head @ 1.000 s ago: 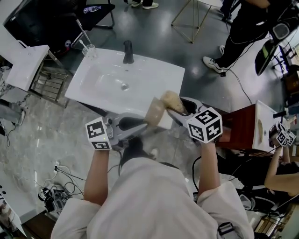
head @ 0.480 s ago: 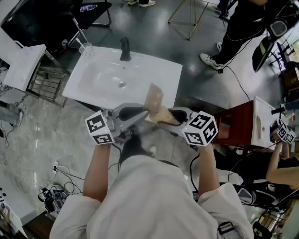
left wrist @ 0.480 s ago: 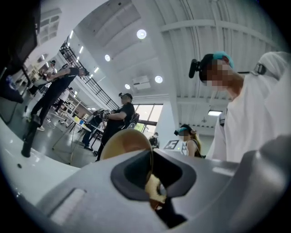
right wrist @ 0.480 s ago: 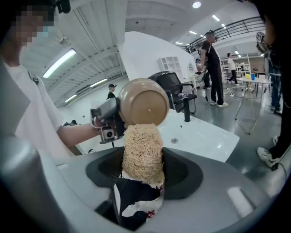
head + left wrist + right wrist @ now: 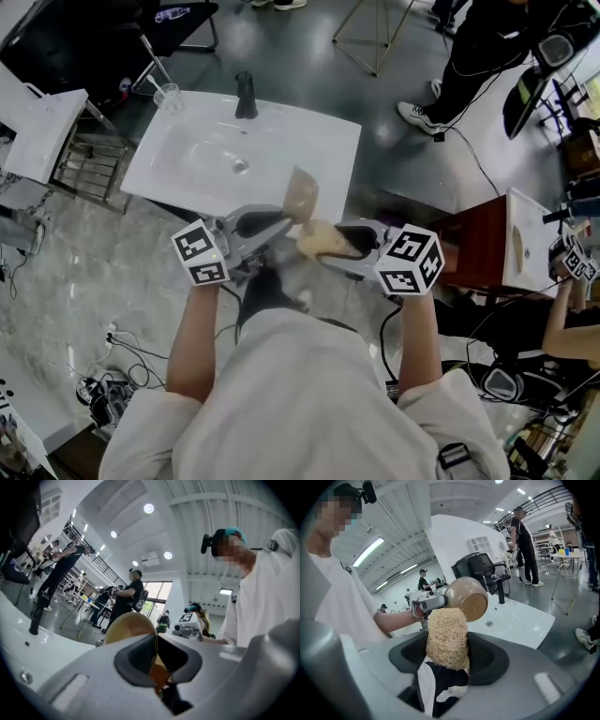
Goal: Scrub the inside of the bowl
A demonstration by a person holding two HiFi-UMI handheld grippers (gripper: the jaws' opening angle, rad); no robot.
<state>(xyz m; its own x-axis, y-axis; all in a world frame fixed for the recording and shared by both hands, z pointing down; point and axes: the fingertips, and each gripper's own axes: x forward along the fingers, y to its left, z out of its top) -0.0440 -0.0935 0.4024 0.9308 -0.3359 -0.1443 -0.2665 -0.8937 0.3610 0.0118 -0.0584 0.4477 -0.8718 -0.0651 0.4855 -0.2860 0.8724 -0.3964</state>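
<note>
Left tongs (image 5: 279,223): pressed nearly together, pinching the rim of the tan round bowl (image 5: 301,196). In the left gripper view the thin bowl wall sits edge-on between the two dark pads (image 5: 136,654), and the body of the bowl rises above them.

Bowl position: in the air, tipped on its side, over the front right edge of the white rectangular washbasin (image 5: 216,155). It rests on nothing but the left tongs.

Right tongs (image 5: 330,242): spread wide but not empty. They are clamped on the straw-coloured fibrous scrubber (image 5: 322,241). In the right gripper view the scrubber stands upright and fills the gap, with both pads against its sides. A black-and-white piece (image 5: 438,686) sits under it, deeper in the throat of the tongs. I cannot tell what it is.

Scrubber and bowl: from the head view the scrubber lies just beside the bowl, on my near side and a little to the right. From the right gripper view the top of the scrubber overlaps the lower edge of the bowl. I cannot tell from either view whether the two touch.

Surroundings: a dark tap (image 5: 246,95) stands at the far rim of the washbasin, and a clear glass tumbler (image 5: 167,95) at its far left corner. Beyond the basin, on the grey floor, a person in dark clothes (image 5: 478,56) stands.
</note>
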